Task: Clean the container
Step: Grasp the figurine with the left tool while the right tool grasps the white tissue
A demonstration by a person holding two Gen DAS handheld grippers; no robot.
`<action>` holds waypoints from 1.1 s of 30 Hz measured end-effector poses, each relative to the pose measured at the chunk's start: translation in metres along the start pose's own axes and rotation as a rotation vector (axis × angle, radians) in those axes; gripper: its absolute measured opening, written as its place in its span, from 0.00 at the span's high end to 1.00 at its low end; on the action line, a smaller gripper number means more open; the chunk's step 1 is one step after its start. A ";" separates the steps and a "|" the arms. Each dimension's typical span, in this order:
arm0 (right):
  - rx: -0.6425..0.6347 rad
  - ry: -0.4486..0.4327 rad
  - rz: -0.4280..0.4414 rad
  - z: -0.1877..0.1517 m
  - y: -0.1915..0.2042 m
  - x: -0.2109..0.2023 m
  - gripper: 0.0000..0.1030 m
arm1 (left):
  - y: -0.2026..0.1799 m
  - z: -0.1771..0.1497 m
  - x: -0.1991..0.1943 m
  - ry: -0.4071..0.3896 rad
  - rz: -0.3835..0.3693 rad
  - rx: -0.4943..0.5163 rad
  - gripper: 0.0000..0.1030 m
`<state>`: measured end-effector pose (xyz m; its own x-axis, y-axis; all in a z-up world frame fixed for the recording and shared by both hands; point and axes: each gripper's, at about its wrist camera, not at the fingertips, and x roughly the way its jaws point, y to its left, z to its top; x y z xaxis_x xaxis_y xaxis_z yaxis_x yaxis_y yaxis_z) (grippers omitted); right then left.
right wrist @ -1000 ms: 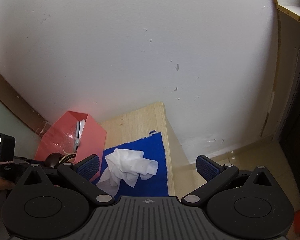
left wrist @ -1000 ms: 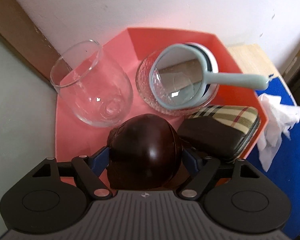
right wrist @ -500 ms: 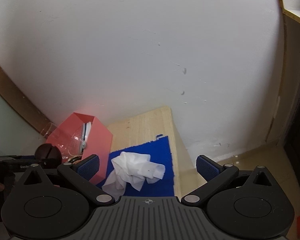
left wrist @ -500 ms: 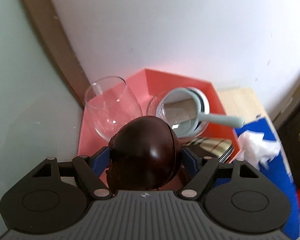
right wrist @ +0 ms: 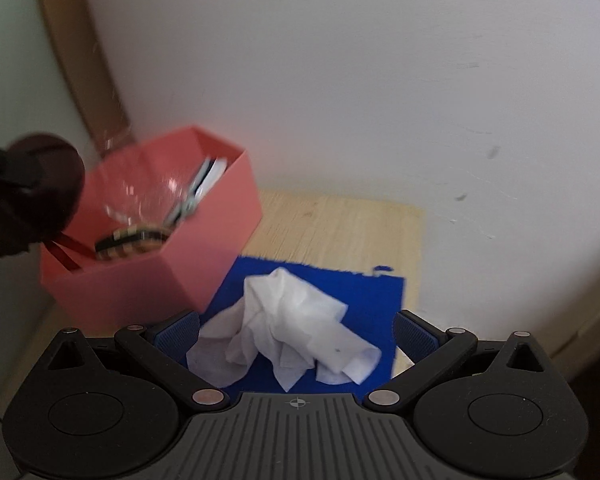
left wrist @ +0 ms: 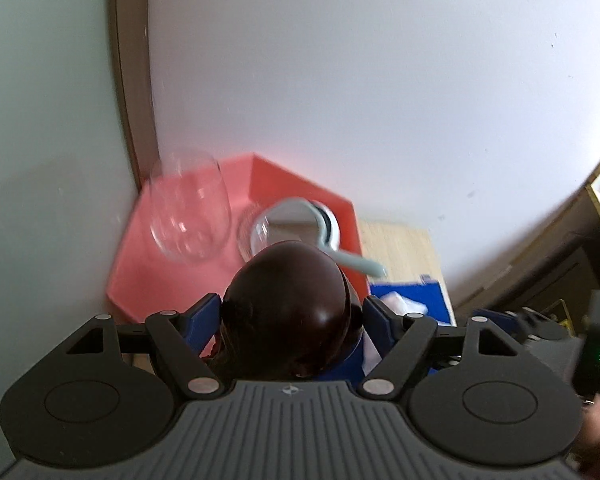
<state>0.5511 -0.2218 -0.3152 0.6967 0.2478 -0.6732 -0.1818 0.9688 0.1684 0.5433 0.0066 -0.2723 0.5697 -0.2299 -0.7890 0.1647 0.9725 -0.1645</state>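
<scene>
My left gripper (left wrist: 292, 312) is shut on a dark brown round container (left wrist: 288, 304) and holds it up, above and in front of the pink hexagonal box (left wrist: 140, 276). The container also shows at the left of the right wrist view (right wrist: 44, 188), above the box (right wrist: 188, 264). My right gripper (right wrist: 296, 332) is open and empty, its fingers on either side of a crumpled white cloth (right wrist: 288, 332) that lies on a blue mat (right wrist: 376, 300).
The pink box holds a stemless glass (left wrist: 188, 212), a hand mirror (left wrist: 296, 228) over a glass dish, and a plaid case (right wrist: 132, 242). The box and mat sit on a light wooden top (right wrist: 340, 232) against a white wall. A brown frame (left wrist: 132, 80) stands at left.
My left gripper has lifted the brown container up and back out of the pink box. My right gripper has come down closer over the white cloth.
</scene>
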 end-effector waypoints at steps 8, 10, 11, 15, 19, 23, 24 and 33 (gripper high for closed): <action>-0.084 0.012 0.021 0.000 0.020 0.025 0.01 | -0.003 -0.012 -0.011 -0.025 -0.090 -0.079 0.21; -0.097 0.017 -0.001 -0.003 0.018 0.035 0.01 | 0.001 -0.012 -0.013 -0.029 -0.118 -0.127 0.21; -0.092 0.026 0.007 -0.003 0.015 0.040 0.01 | 0.005 -0.012 -0.014 -0.030 -0.140 -0.163 0.21; -0.099 0.044 0.031 -0.003 0.010 0.055 0.11 | 0.024 -0.017 -0.015 -0.024 -0.249 -0.320 0.21; -0.103 0.029 0.019 -0.007 0.008 0.063 0.30 | 0.034 -0.026 -0.014 -0.013 -0.346 -0.424 0.23; -0.080 0.004 0.065 -0.006 -0.001 0.055 0.82 | 0.040 -0.038 -0.003 0.016 -0.408 -0.523 0.31; -0.066 0.001 0.080 -0.005 -0.004 0.051 0.83 | 0.038 -0.041 0.000 0.020 -0.405 -0.519 0.31; 0.069 0.036 0.278 -0.013 -0.017 0.024 0.86 | 0.003 -0.074 0.059 0.166 -0.433 -0.448 0.63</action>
<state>0.5623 -0.2325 -0.3435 0.6018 0.5046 -0.6190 -0.3137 0.8621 0.3979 0.5178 -0.0013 -0.3627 0.3888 -0.6313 -0.6710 -0.0210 0.7221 -0.6915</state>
